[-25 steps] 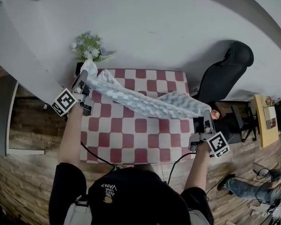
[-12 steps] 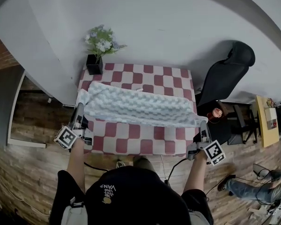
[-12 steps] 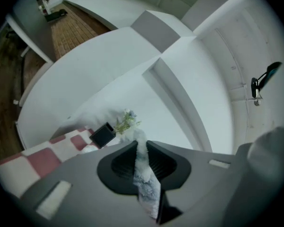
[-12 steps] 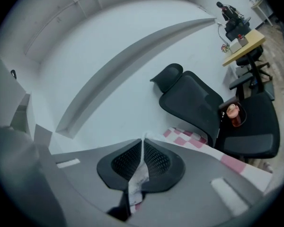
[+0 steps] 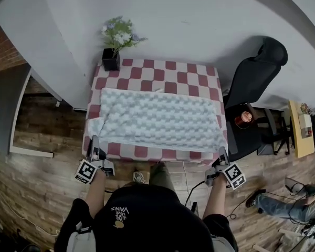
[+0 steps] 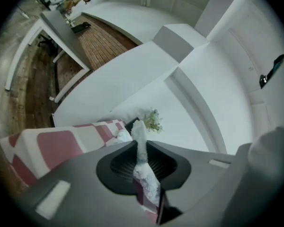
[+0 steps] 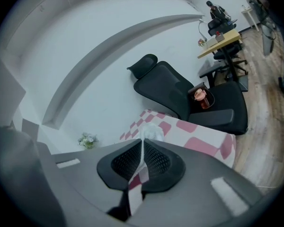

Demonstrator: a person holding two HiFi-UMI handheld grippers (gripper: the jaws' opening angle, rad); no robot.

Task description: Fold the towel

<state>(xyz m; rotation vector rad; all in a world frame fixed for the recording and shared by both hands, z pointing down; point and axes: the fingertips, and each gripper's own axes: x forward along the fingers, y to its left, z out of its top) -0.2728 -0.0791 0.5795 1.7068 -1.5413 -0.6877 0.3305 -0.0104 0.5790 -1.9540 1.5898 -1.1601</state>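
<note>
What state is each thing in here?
towel: spread unfolded over the table, near corners held
left tongs: shut on towel
right tongs: shut on towel
flowers: upright in pot, far left table corner
chair: beside table, cup on seat

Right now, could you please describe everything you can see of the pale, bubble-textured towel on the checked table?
The pale blue-white, bubble-textured fabric towel lies spread flat as a rectangle over most of the red-and-white checked table, leaving the far rows of checks bare. Its near edge runs along the table's front edge. The left gripper is shut on its near-left corner, which bunches and droops off the table; the right gripper is shut on its near-right corner. Nothing else touches it.
</note>
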